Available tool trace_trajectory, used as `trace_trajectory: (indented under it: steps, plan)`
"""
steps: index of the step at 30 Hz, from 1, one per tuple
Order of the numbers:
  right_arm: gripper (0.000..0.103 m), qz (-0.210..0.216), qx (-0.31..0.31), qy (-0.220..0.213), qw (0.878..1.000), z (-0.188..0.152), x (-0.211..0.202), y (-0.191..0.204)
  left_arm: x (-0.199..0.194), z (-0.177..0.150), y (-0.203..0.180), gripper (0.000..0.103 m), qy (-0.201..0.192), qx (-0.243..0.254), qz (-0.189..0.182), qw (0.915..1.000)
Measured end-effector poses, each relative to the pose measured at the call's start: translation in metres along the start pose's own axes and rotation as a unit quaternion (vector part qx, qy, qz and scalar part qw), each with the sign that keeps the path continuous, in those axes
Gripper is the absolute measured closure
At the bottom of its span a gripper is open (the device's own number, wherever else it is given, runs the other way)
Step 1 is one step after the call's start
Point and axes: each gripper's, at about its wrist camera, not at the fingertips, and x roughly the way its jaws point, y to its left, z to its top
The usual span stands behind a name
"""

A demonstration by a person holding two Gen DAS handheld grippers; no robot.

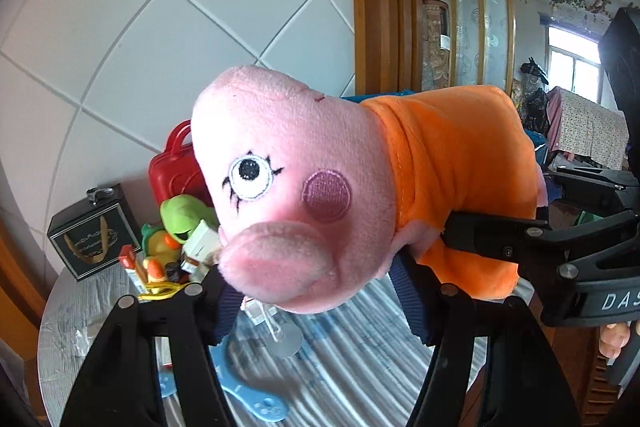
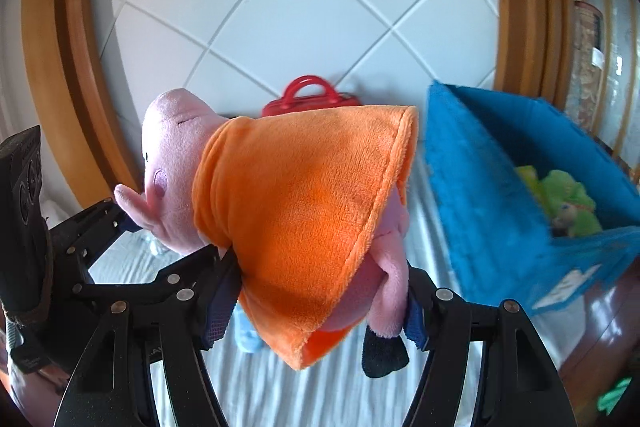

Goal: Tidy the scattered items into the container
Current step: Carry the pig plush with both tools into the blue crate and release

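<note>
Right gripper (image 2: 316, 311) clamping pig plush (image 2: 296, 195), legs partly hidden; blue bin (image 2: 480, 195) blurred

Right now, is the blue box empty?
No, the right wrist view shows green soft toys already lying inside the blue box.

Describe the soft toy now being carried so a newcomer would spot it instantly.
Above the striped table, between the left gripper and right gripper, hangs a plush pig. Unlike the green toys, it is pink and wears an orange dress.
</note>
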Motion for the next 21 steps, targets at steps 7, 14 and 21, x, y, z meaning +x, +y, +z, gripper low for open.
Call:
trace_trajectory:
  steps: [7, 14, 21]
  plan:
    - [0.035, -0.047, 0.019, -0.032, 0.998, 0.016, -0.054, -0.091, 0.025, 0.056, -0.108, 0.036, -0.023, 0.032, -0.042, 0.9983]
    - [0.035, -0.090, 0.048, -0.045, 0.994, 0.021, -0.074, -0.183, 0.091, 0.101, -0.186, 0.036, -0.027, 0.051, -0.080, 0.9951]
    - [0.035, -0.115, 0.058, -0.038, 0.991, 0.067, -0.039, -0.271, 0.215, 0.179, -0.207, 0.035, -0.008, 0.046, -0.089, 0.9949]
